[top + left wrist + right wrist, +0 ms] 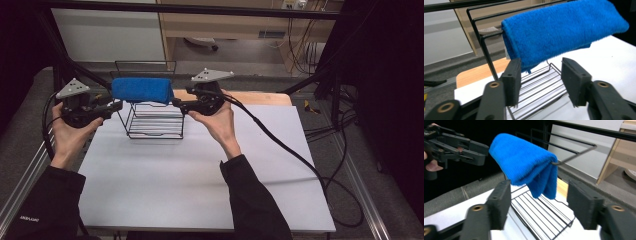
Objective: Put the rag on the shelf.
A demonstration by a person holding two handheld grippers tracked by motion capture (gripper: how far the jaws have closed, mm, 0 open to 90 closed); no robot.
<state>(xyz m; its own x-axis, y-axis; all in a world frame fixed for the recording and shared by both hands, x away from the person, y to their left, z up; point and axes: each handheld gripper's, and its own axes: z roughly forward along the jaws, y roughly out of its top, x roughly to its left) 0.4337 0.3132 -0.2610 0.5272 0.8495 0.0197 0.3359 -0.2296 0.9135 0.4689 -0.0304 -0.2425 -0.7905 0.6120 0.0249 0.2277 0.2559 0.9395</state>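
Nearest the person, the front half of the white counter point(200, 190) lies bare between the two dark sleeves, with open room all the way to its front and right edges.

Farther in, the left gripper point(114, 106) is held in the left hand point(70, 132) at the left end of the blue towel point(142, 90). In the left gripper view its jaws stand wide apart and hold nothing; the towel's hanging end point(564, 32) sits just above and between them, close to the inner face of the left-hand jaw, though contact cannot be told.

The right gripper point(178, 104) is held in the right hand point(217, 122) at the towel's right end. In the right gripper view its jaws are likewise spread wide and empty, the folded towel point(526, 165) hanging in the gap ahead of them, apart from both jaws. The left gripper point(481, 151) shows beyond at the far end of the towel.

The towel is folded over the top bar of a black wire rack point(155, 125), which stands on the counter toward its back left part. The rack's flat wire base point(544, 217) lies open below the towel.

Behind the rack a strip of wooden board point(260, 97) runs along the counter's back edge; a black cable point(280, 145) trails from the right gripper across the counter's right side.
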